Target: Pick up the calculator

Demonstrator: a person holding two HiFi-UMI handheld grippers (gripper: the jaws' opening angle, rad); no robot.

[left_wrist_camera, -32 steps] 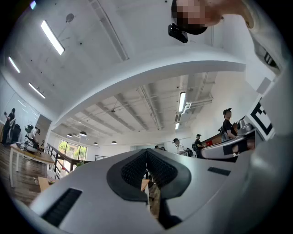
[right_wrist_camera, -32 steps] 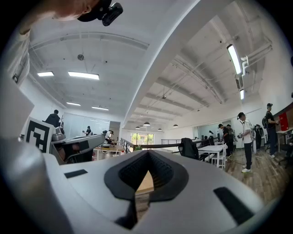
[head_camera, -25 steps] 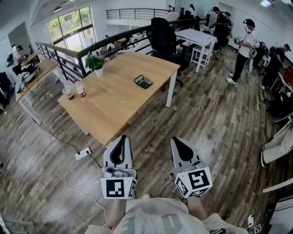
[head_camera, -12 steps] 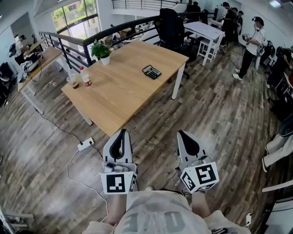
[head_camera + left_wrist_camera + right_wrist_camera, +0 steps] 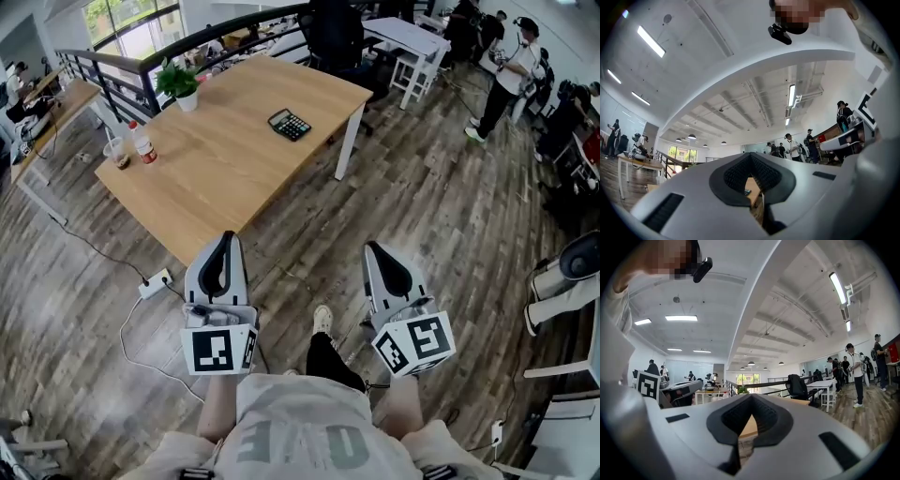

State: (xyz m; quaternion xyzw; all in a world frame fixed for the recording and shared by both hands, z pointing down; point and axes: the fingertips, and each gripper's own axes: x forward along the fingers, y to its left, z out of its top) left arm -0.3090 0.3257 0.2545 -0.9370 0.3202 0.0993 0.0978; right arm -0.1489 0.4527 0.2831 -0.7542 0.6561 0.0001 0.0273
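Left hand-held gripper (image 5: 224,246): jaws pressed together, nothing between them. Right hand-held gripper (image 5: 377,255): the same. Both are held over the floor, short of the table (image 5: 216,173). Calculator (image 5: 290,125) lies flat on the table, well ahead of both hand-held grippers and between their lines, untouched.

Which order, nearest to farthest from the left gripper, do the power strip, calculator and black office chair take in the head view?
1. Power strip, on the floor just left of the left gripper.
2. Calculator, on the wooden table, toward its far side.
3. Black office chair, beyond the table's far edge.
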